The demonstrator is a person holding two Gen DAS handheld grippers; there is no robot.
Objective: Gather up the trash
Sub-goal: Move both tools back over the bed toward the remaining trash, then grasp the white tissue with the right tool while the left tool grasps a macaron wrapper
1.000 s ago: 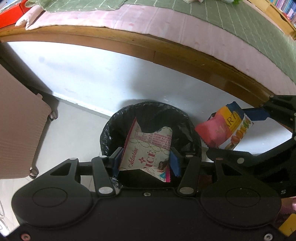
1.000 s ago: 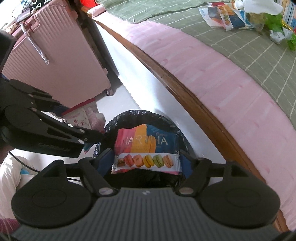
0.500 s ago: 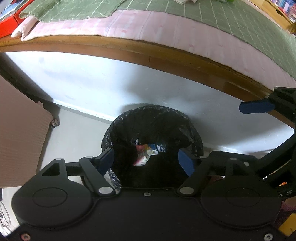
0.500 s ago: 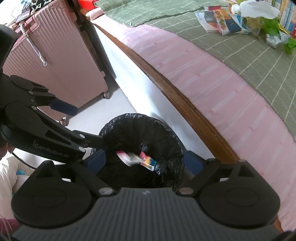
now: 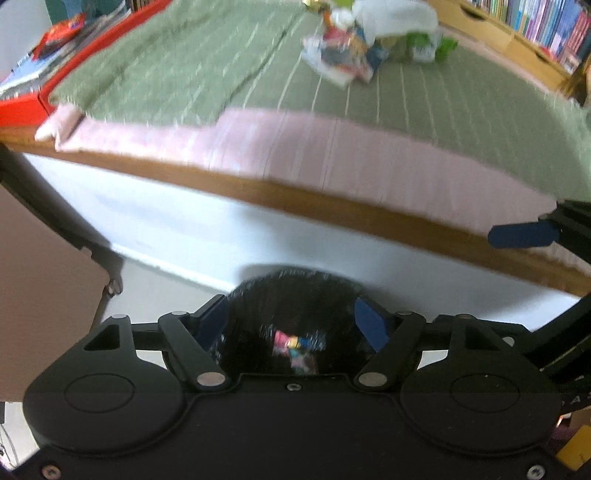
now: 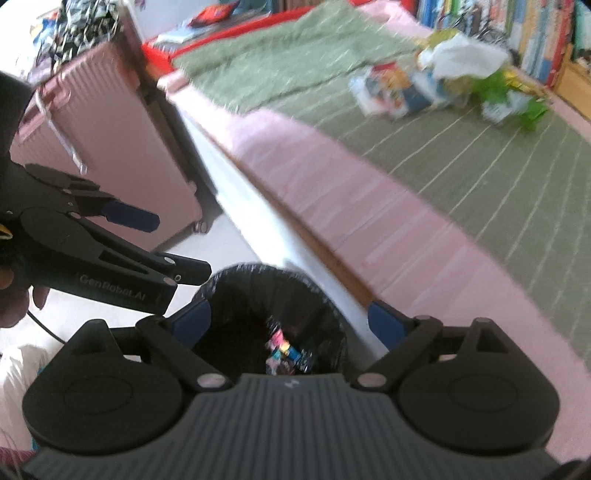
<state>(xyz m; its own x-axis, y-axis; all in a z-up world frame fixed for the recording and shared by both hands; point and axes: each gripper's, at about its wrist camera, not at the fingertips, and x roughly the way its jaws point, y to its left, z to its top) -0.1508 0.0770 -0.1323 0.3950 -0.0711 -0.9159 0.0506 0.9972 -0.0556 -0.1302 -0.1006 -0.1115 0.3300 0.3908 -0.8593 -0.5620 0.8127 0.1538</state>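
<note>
A bin lined with a black bag [image 5: 295, 295] [image 6: 236, 295] stands on the floor against the bed's white side. Colourful wrappers [image 5: 291, 345] [image 6: 282, 350] lie inside it. My left gripper [image 5: 291, 321] hangs above the bin, open, with nothing between its blue pads. My right gripper [image 6: 290, 319] is also open and empty over the bin. More trash [image 5: 354, 48] [image 6: 443, 85], wrappers and crumpled white and green pieces, lies in a pile on the green blanket at the far side of the bed. The left gripper's fingers [image 6: 129, 216] show at the left of the right wrist view.
The bed has a pink sheet [image 5: 332, 155] and a wooden rail [image 5: 332, 203] above the bin. A pink suitcase [image 6: 103, 147] stands left of the bin. Bookshelves [image 5: 546, 22] line the far wall. A red box [image 5: 22, 107] sits at the bed's left end.
Both grippers let go of their wrappers, which fell into the bin. Both then rose and tilted up, so the bed top and trash pile came into view.
</note>
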